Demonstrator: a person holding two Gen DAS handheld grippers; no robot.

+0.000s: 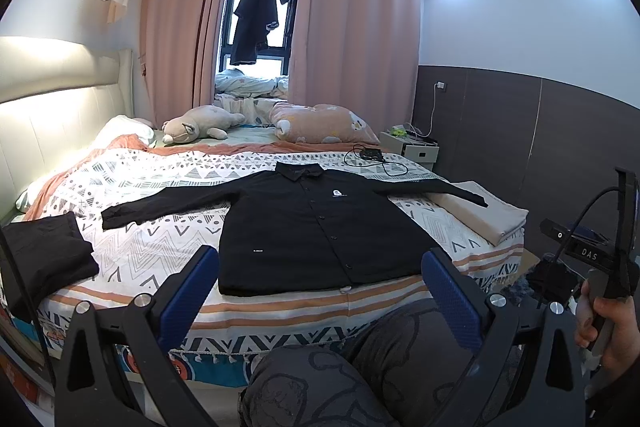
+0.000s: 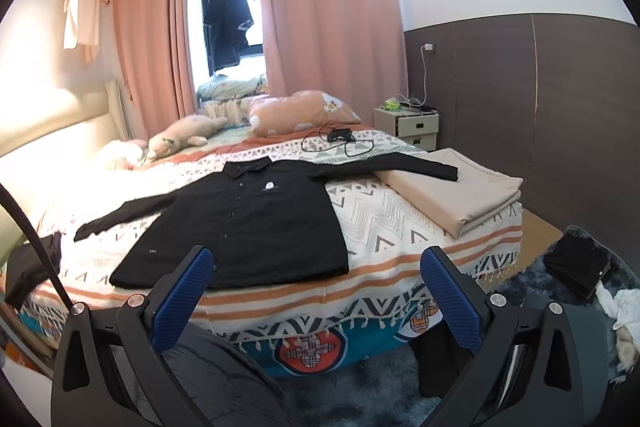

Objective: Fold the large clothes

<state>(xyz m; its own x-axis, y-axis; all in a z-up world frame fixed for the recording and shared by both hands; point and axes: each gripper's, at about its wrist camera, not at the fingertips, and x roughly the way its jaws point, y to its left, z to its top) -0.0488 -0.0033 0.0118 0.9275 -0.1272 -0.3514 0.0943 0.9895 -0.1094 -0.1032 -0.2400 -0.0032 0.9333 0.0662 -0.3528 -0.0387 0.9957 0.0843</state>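
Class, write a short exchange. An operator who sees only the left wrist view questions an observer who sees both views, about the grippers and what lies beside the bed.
Operator: In my left wrist view, the left gripper is open in front of the black shirt. Is the other one open too?
Observer: Yes. The right gripper is open and empty, with its fingers short of the shirt's hem.
Operator: What lies on the floor to the right of the bed?
Observer: There is a shaggy blue rug, with a black item and some white cloth lying on it.
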